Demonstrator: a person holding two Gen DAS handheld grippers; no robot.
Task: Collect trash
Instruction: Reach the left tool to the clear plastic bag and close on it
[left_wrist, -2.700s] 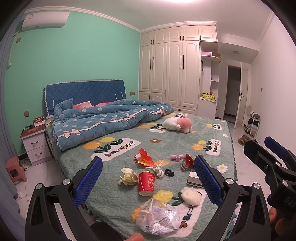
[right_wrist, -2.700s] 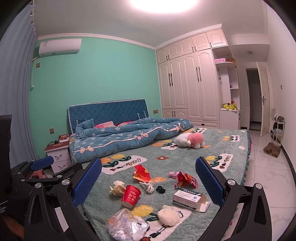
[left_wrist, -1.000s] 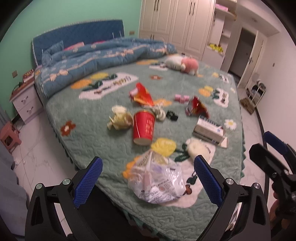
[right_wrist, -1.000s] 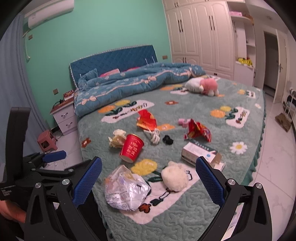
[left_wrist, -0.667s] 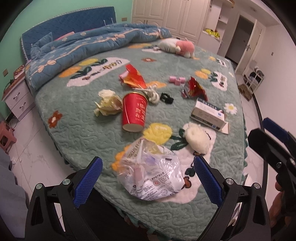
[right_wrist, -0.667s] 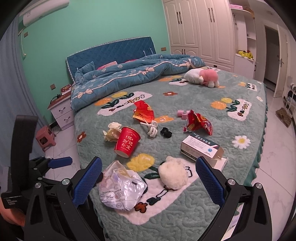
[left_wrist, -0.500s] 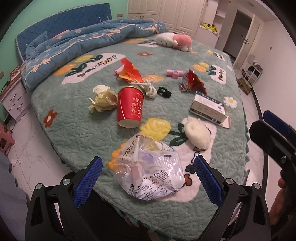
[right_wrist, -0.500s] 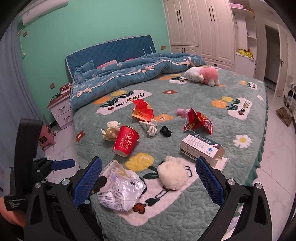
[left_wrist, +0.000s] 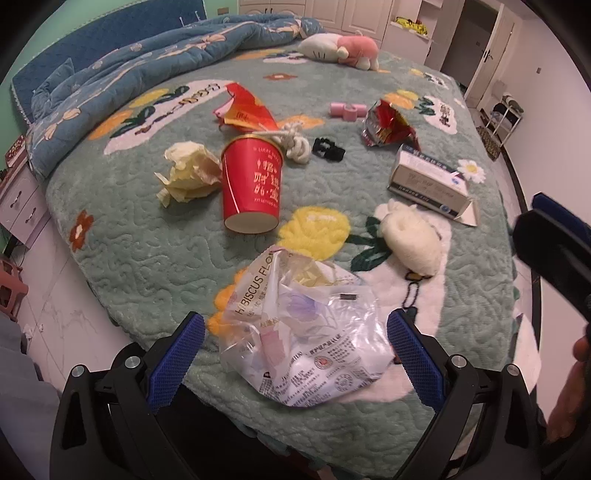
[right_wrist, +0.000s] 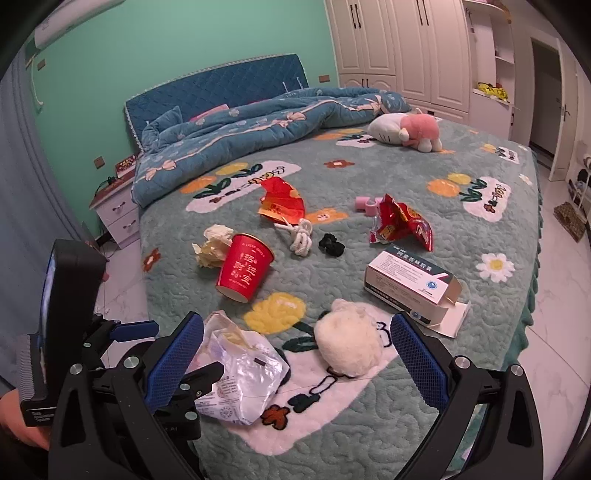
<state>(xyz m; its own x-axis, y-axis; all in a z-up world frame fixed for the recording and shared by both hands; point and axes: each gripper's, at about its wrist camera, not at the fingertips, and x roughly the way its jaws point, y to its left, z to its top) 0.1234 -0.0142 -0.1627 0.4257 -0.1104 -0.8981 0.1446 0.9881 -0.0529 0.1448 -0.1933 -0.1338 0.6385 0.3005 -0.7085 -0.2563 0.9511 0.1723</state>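
- Left wrist view: left gripper (left_wrist: 295, 347) has its jaws spread wide and holds nothing; the clear plastic bag (left_wrist: 306, 332) lies right between them, crumpled, at the near edge of the bed (left_wrist: 147, 258).
- Right wrist view: right gripper (right_wrist: 297, 354) also has its jaws wide apart and empty; the bag (right_wrist: 240, 373) sits by its left jaw, and a white fluffy ball (right_wrist: 349, 336) lies between the jaws, a bit ahead.
- The left gripper's frame shows at lower left in the right wrist view, next to the bag.
- Further ahead of both jaws: red paper cup (left_wrist: 253, 186) tipped on its side, crumpled yellowish paper (left_wrist: 188, 171) touching its left side, red wrapper (left_wrist: 245, 110) beyond it, red snack packet (left_wrist: 386, 123) and an opened cardboard box (left_wrist: 428, 181) off to the right.
- White cord (left_wrist: 291, 142), black hair tie (left_wrist: 328, 149), pink item (left_wrist: 347, 110) and plush toy (left_wrist: 340, 50) look like non-trash; unsure.
- Bag handling, my guess: very light, thin, slick film with no stiffness, so it will collapse and may slide out of the pads. Best hold is a bunched fold or the crinkled open lip at its far end, not the flat printed face.
- The soft quilt underneath gives, so the jaws may snag fabric if they go too deep.
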